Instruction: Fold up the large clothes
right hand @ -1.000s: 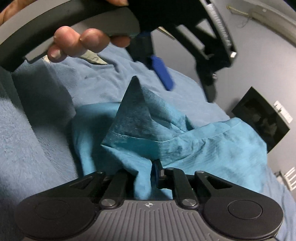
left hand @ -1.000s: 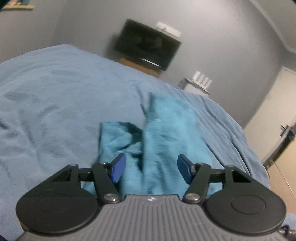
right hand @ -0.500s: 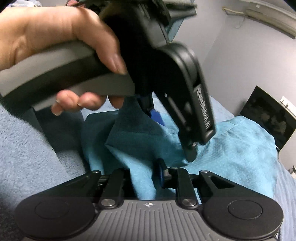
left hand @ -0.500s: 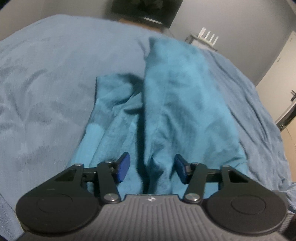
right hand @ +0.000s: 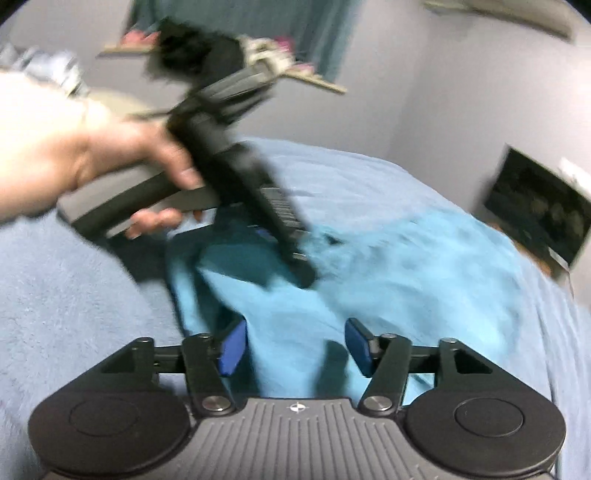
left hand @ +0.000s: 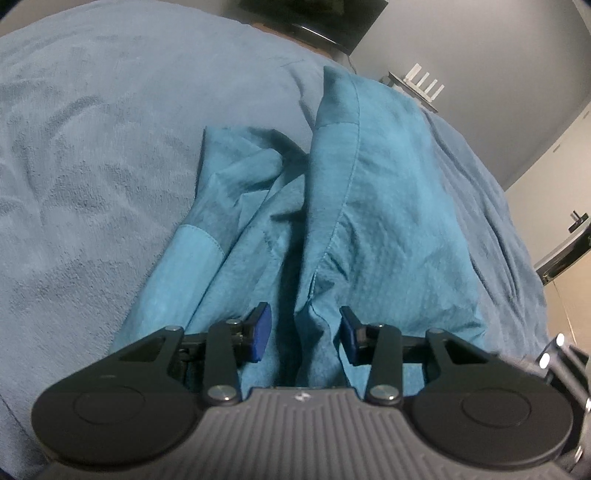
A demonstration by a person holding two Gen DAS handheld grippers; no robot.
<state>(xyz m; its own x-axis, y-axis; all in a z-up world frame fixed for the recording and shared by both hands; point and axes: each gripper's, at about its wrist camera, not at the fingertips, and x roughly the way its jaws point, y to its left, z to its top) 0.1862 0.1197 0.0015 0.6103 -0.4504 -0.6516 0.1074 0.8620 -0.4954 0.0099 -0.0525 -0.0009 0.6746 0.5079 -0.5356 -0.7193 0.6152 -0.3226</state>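
A teal garment (left hand: 388, 206) lies rumpled on the blue bedspread (left hand: 92, 147), its long half folded over lengthwise. My left gripper (left hand: 304, 334) is low over its near end. The jaws are closing with a raised seam fold between the blue pads, and a gap still shows on the left side. In the blurred right wrist view, my right gripper (right hand: 295, 347) hangs above the garment (right hand: 406, 280). Its jaws are opening, with nothing pinched between them. A hand (right hand: 92, 158) carries the left gripper's body (right hand: 236, 192) down to the cloth.
A dark television (left hand: 314, 14) and a white router (left hand: 421, 83) stand beyond the bed's far edge. A door (left hand: 554, 184) is at the right. The television (right hand: 535, 210) and a wall shelf (right hand: 314, 79) also show in the right wrist view.
My right gripper let go of the fold it pinched, opened wide and drew back. My left gripper sank toward the garment and its jaws narrowed around a seam fold.
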